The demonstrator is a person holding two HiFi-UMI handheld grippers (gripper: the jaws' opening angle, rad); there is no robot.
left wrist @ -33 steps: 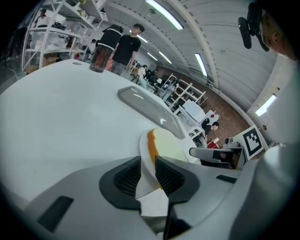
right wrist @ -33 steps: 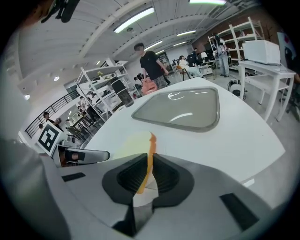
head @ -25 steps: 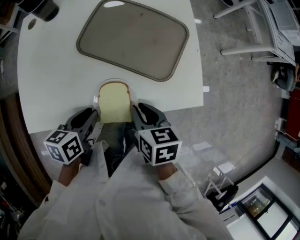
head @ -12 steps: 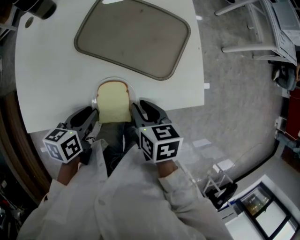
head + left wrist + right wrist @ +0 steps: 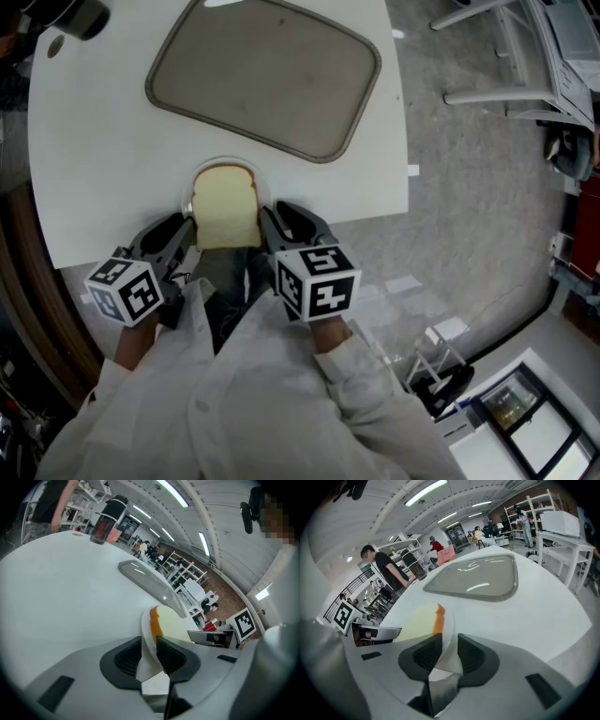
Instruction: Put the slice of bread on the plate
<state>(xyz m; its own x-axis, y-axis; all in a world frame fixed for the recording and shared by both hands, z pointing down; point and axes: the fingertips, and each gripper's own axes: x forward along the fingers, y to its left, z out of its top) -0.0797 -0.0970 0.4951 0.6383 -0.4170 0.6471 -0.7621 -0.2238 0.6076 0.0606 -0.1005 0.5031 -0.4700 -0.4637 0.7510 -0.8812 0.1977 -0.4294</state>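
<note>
My left gripper (image 5: 149, 654) and right gripper (image 5: 449, 654) each clamp the plate (image 5: 146, 629) by its rim, low in the middle of the head view; the bread (image 5: 226, 208) lies on it, seemingly flat, below the tray (image 5: 262, 70)

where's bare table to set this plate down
Bare white table left of the tray, and the strip right of the plate. Crowded at the near edge, where left gripper and right gripper clamp the plate.
</note>
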